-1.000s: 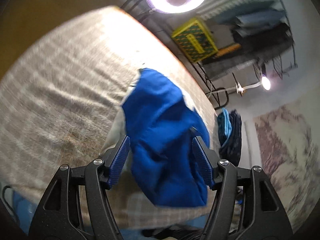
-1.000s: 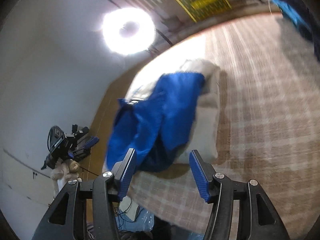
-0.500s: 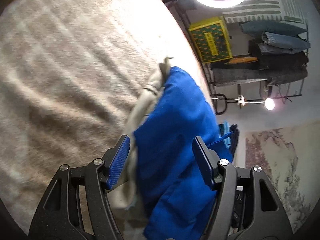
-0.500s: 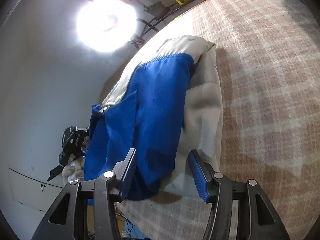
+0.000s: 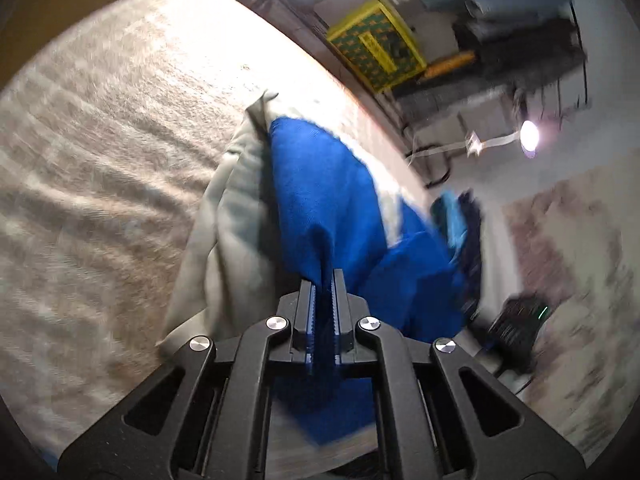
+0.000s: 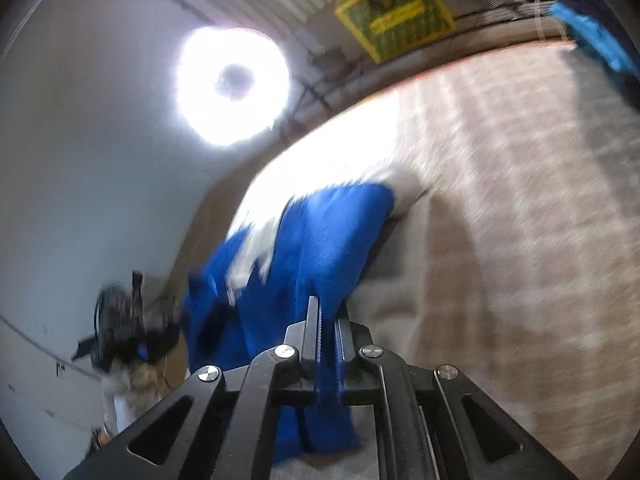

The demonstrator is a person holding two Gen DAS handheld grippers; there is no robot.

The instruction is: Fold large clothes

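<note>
Near the bed's [image 5: 100,184] edge: left gripper [image 5: 323,276] pinching blue garment [image 5: 320,200], jaws clamped tight on its fabric; right gripper [image 6: 327,308] likewise gripping blue cloth; garment lying bunched over pale fabric [image 5: 224,240], partly hanging off.

My left claw [image 5: 324,280] and right claw [image 6: 326,306] are matte black plastic frames with cut-out triangular windows, round silver screws and ribbed blue pads [image 5: 310,320].
</note>
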